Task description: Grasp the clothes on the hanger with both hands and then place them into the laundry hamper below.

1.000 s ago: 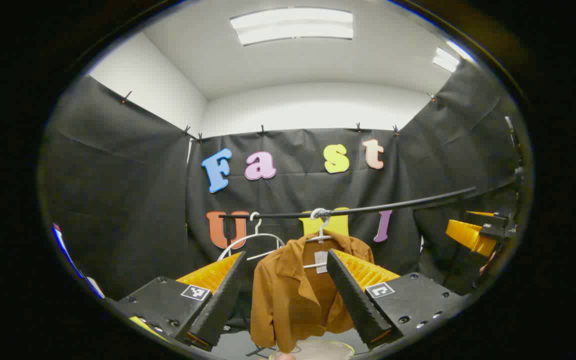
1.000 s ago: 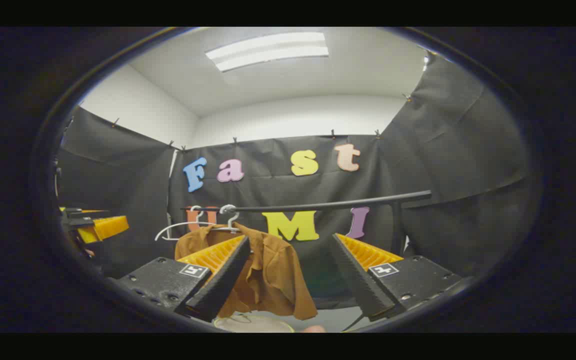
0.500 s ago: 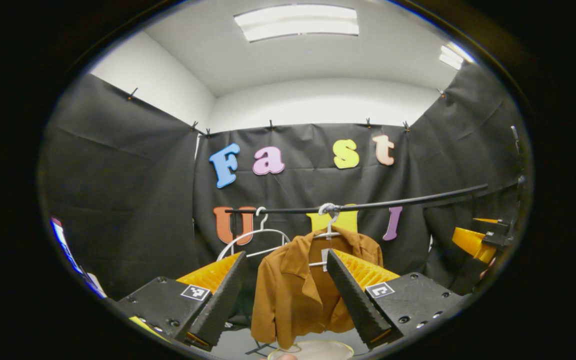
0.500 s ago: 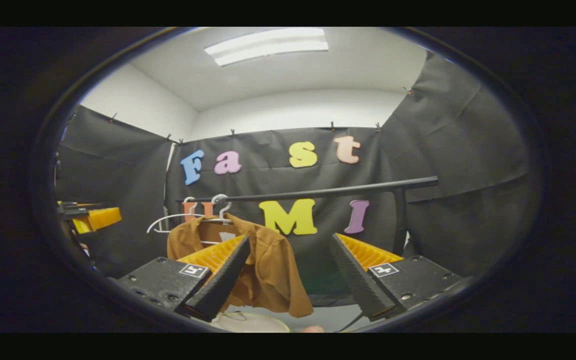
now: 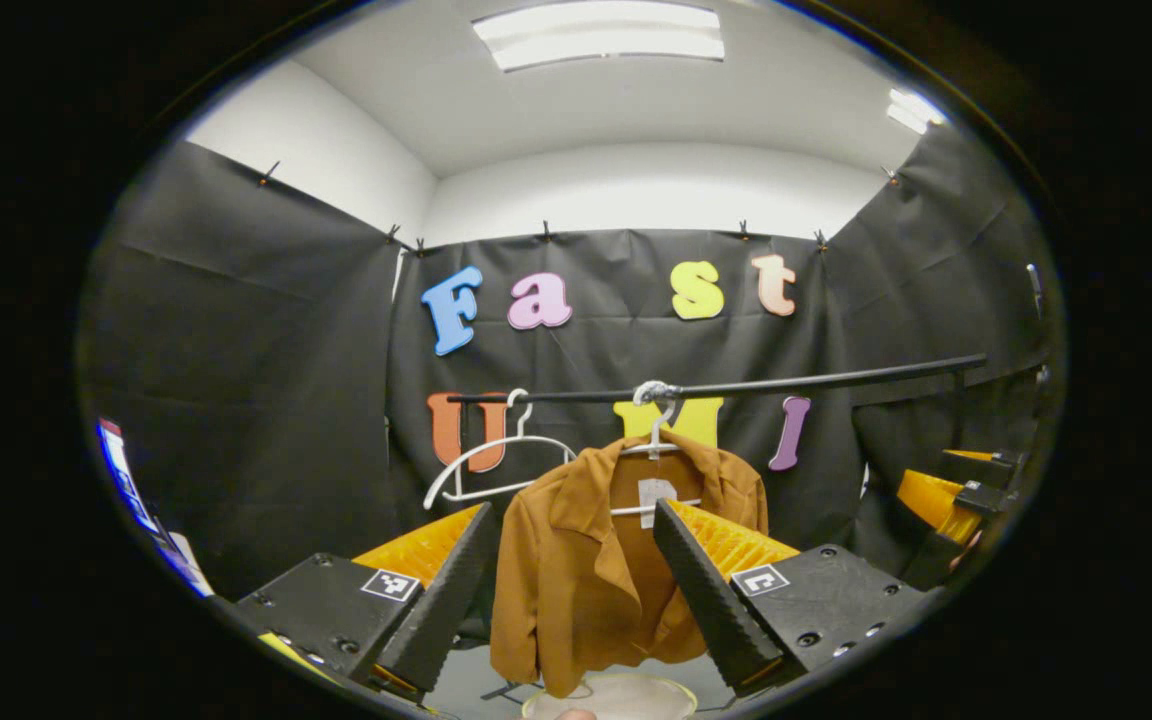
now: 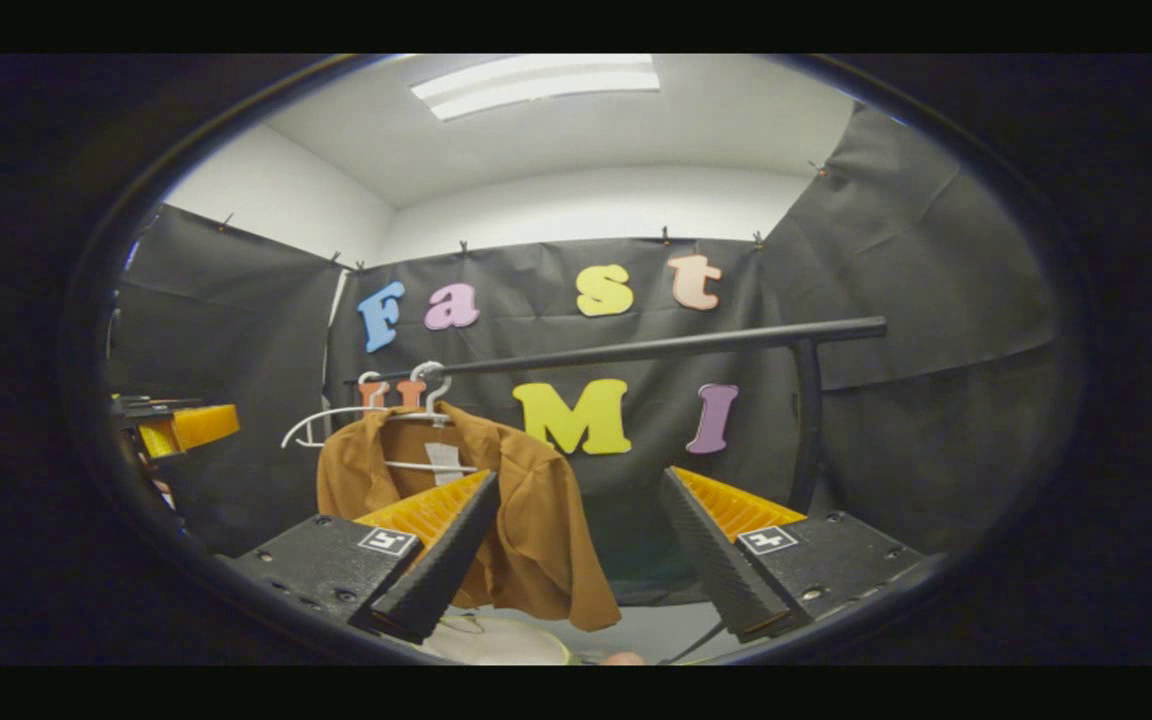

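A brown shirt (image 5: 596, 560) hangs on a white hanger (image 5: 652, 448) from a black rail (image 5: 796, 381); in the right gripper view the same shirt (image 6: 526, 520) hangs left of centre. My left gripper (image 5: 571, 580) is open, short of the shirt, which shows between its fingers. My right gripper (image 6: 576, 560) is open too, with the shirt's sleeve behind its left finger. A pale round hamper rim (image 5: 611, 695) peeks in below the shirt, also low in the right gripper view as the hamper (image 6: 496, 640). The other gripper (image 5: 946, 490) shows at far right.
An empty white hanger (image 5: 486, 470) hangs left of the shirt on the rail. The rail's upright post (image 6: 808, 420) stands at the right. Black cloth walls close the booth on three sides. The left gripper (image 6: 181, 425) appears at the far left of the right gripper view.
Both views have tilted down a little: the rail and shirt sit higher in frame, more of the shirt and hamper rim shows. Both grippers stay open.
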Action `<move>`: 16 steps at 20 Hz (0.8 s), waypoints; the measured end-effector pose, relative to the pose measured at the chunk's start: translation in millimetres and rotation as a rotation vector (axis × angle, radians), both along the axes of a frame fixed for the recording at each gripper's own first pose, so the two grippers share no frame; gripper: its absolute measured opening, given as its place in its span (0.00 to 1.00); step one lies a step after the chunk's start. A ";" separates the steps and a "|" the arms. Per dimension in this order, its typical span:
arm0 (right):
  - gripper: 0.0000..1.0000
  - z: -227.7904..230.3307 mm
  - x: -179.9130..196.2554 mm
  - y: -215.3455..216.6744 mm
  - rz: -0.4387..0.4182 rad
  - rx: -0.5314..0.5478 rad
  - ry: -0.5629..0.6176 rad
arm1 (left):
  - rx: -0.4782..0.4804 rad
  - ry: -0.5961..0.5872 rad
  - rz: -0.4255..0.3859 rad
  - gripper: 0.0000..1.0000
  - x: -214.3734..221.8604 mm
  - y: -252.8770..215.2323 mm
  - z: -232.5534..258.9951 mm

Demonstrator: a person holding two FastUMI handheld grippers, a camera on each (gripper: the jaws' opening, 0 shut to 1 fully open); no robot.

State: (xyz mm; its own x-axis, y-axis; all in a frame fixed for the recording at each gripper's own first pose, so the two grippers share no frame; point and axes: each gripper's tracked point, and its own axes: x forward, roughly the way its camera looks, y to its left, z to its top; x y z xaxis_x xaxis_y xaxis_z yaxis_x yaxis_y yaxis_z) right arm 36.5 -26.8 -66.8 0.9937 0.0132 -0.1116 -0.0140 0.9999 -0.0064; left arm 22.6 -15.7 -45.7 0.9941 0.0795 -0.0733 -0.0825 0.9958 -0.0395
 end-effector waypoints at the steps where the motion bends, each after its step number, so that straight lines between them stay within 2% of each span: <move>1: 1.00 -7.2 2.1 0.5 0.010 0.002 0.014 | -0.014 0.009 0.005 0.99 0.9 -3.5 -6.2; 8: 1.00 -54.7 21.4 22.0 0.125 0.005 0.113 | -0.060 0.081 0.020 1.00 9.8 -24.1 -42.8; 11: 1.00 -70.2 33.6 37.5 0.158 0.041 0.158 | -0.093 0.101 -0.011 1.00 21.7 -33.1 -51.7; 12: 1.00 -75.0 37.4 43.0 0.162 0.048 0.168 | -0.098 0.106 -0.020 0.96 26.8 -33.4 -54.4; 13: 1.00 -78.1 42.5 47.6 0.167 0.055 0.174 | -0.102 0.110 -0.031 1.00 33.4 -33.4 -58.7; 15: 1.00 -86.0 53.0 57.6 0.165 0.062 0.185 | -0.120 0.125 -0.056 1.00 48.1 -35.2 -68.3; 16: 1.00 -90.1 59.5 63.9 0.159 0.069 0.192 | -0.133 0.134 -0.071 0.97 56.7 -37.1 -73.3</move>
